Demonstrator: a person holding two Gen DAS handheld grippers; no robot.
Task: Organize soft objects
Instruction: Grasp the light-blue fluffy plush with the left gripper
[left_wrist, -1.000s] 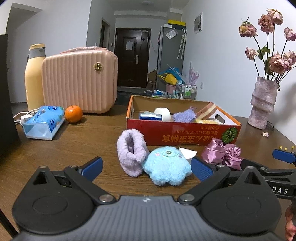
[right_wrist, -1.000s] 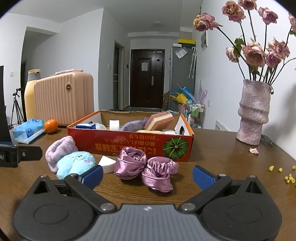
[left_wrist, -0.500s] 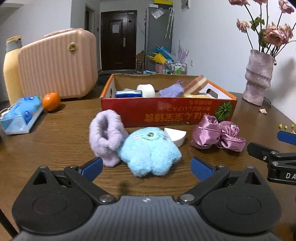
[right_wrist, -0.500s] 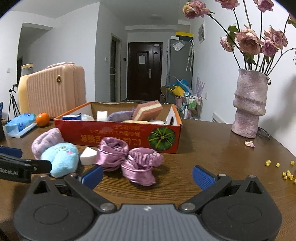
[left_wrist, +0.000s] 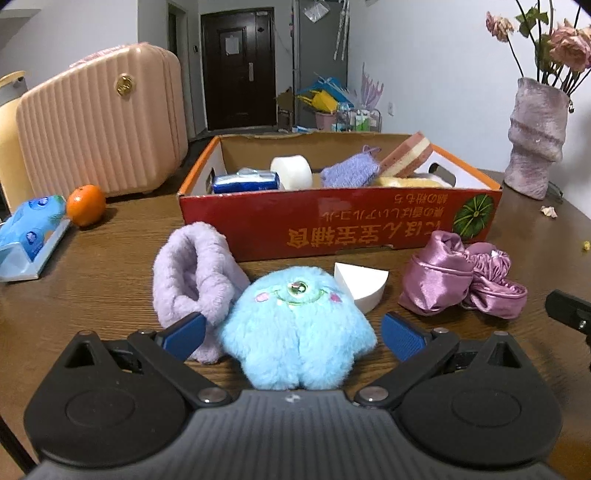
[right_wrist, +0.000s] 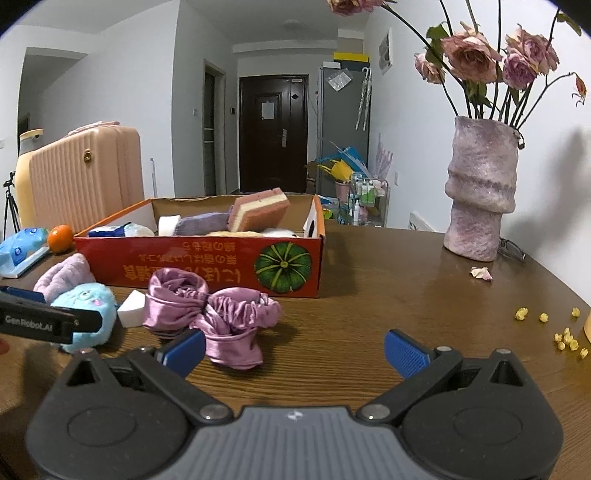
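A fluffy blue plush toy (left_wrist: 295, 332) lies on the wooden table between the open jaws of my left gripper (left_wrist: 293, 334), with gaps on both sides. A lilac fuzzy sock (left_wrist: 192, 269) leans against its left side. A white sponge wedge (left_wrist: 364, 282) lies behind it. Pink satin scrunchies (left_wrist: 461, 280) lie to the right. The red cardboard box (left_wrist: 332, 225) behind holds sponges and other items. My right gripper (right_wrist: 293, 349) is open and empty, just in front of and right of the scrunchies (right_wrist: 218, 314). The plush (right_wrist: 88, 314) shows at its left.
A pink suitcase (left_wrist: 99, 122), an orange (left_wrist: 85, 205) and a blue tissue pack (left_wrist: 29, 229) stand at the left. A purple vase (right_wrist: 480, 192) with dried roses stands at the right. Yellow crumbs (right_wrist: 554, 328) lie near the right edge.
My left gripper has moved forward and down until its open jaws flank the blue plush. My right gripper has moved closer to the scrunchies and a little to the right.
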